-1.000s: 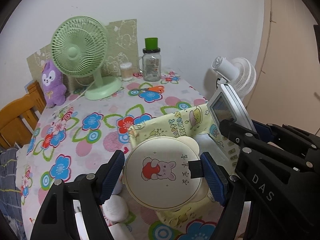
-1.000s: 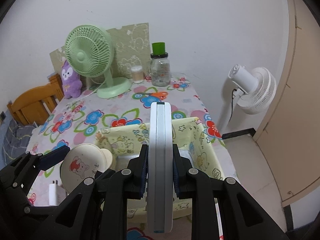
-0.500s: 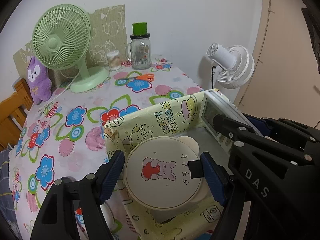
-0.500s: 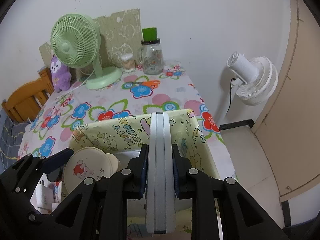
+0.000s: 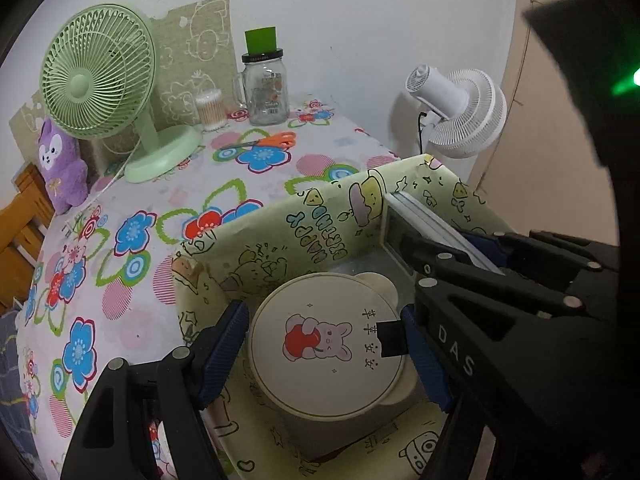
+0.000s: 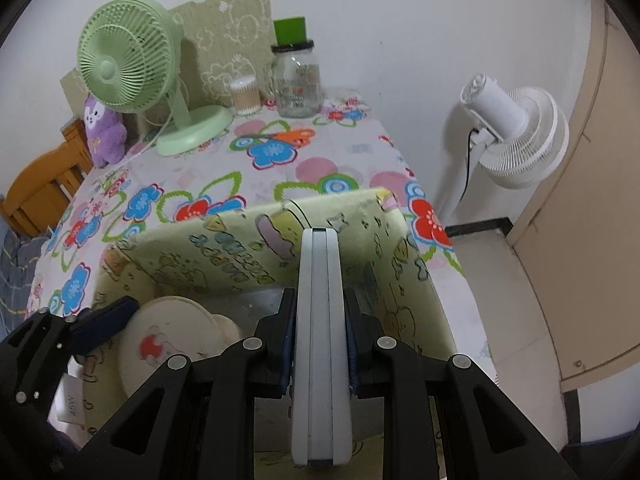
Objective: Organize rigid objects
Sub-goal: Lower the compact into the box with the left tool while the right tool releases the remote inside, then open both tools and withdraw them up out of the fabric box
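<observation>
- The yellow fabric bin [image 5: 280, 240] fills the lower centre of both views. Its printed walls look soft and likely to buckle, so I judge it a poor thing to grip; it serves only as the target.
- The round cream case [image 5: 326, 346] with a bunny print looks stiff, light and smooth. It sits low centre in the left view, inside the bin's walls, and the left gripper [image 5: 324, 354] grasps it across its rim — the widest, flattest hold on offer.
- The white remote [image 6: 320, 344] looks thin, hard and probably slippery. The right gripper [image 6: 318, 348] is clenched on its flat faces near mid-length, and its tip points down into the bin.
- Against the earlier frames, both tools have sunk. The bin's far wall now rises above the case and the remote's tip — before, both rode over its rim — and the green fan [image 5: 100, 80] sits larger in the upper left.
</observation>
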Available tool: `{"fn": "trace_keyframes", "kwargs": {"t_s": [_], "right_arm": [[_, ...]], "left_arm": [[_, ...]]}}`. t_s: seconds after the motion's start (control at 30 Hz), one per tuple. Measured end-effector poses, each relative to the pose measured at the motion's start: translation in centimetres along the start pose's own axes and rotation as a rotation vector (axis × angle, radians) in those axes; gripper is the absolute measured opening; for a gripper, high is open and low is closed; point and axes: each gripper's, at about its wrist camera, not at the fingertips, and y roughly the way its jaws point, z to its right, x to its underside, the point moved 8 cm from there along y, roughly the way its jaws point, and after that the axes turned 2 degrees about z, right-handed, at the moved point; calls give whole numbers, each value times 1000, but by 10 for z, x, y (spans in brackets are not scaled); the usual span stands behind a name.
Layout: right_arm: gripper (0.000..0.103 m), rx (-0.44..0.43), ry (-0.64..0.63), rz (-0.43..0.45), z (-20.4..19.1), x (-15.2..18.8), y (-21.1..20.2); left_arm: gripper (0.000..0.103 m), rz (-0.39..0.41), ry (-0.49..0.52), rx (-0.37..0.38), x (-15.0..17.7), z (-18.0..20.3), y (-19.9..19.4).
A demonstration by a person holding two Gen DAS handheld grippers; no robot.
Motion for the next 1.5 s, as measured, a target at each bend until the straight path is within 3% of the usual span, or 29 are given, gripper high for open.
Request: {"fn": "trace_keyframes", "kwargs": {"t_s": [0.17, 0.5, 0.7, 0.8, 1.2, 1.5], "right_arm": [[23, -14, 11, -18, 1, 5, 6], [25, -50, 52, -46, 2, 16, 3], [46, -57, 41, -9, -2, 18, -14], [73, -22, 34, 32, -2, 18, -27], [76, 14, 25, 109, -5, 23, -62], [88, 47, 12, 166, -13, 31, -86]], "left_arm": [[80, -6, 16, -8, 2, 2, 0], [92, -25, 49, 14, 6, 10, -2], [93, -13, 54, 5, 9, 10, -11], [96, 1, 45, -3, 10, 8, -18], [101, 37, 49, -16, 18, 8, -43], [101, 71, 47, -23, 27, 3, -65]]}}
